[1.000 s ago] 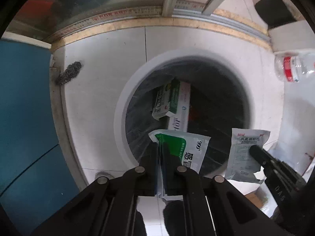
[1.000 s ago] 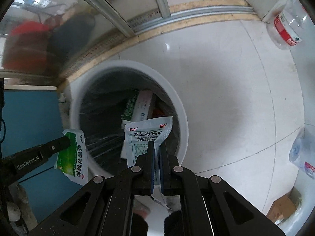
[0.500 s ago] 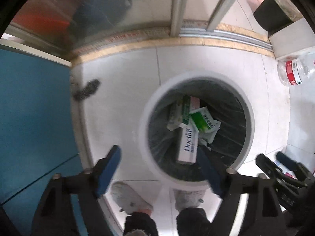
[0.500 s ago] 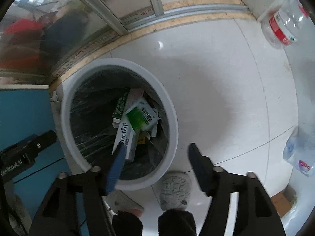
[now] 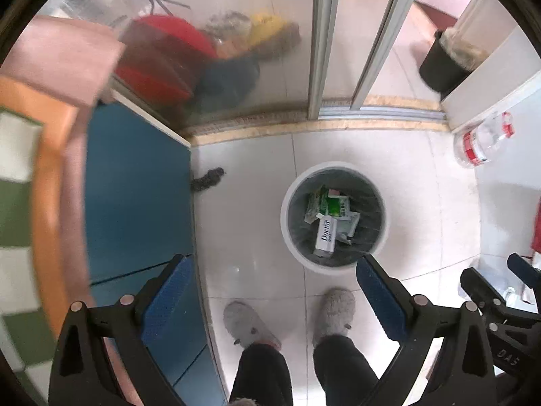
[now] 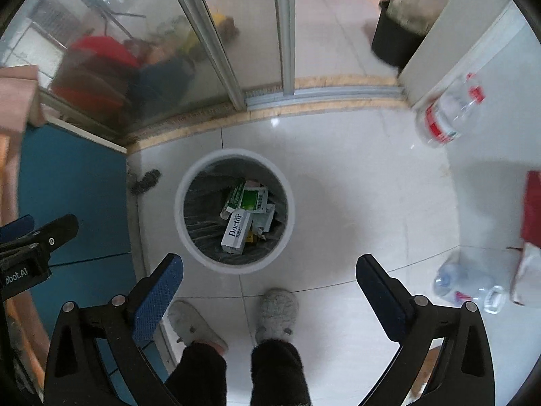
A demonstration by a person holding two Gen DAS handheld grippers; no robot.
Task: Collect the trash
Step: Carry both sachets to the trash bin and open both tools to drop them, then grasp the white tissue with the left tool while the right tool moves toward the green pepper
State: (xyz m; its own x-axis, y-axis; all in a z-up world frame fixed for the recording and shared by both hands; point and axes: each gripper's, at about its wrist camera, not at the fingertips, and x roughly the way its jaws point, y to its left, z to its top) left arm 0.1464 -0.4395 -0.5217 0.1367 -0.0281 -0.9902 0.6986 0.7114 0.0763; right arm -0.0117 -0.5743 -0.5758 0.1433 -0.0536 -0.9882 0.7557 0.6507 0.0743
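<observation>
Both grippers — left gripper (image 5: 274, 279), right gripper (image 6: 268, 277) — hang over the white bin (image 6: 189, 237); fingers opening, nothing between; medicine packets (image 6: 252, 199) inside.

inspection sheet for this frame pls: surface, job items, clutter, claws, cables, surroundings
Surface: pale tiled floor, glossy, bare around the bin.
Job's things: white round bin with dark liner; inside lie a Doctor box, a green sachet, a green-white box and other packets.
Clutter: two clear bottles with red labels at the right; dark scrubber on the floor by the blue cabinet.
Claws: left claw and right claw both opening, nothing between the fingers.
Cables: nothing seen.
Surroundings: glass sliding door, black bin beyond it; person's grey slippers below.
</observation>
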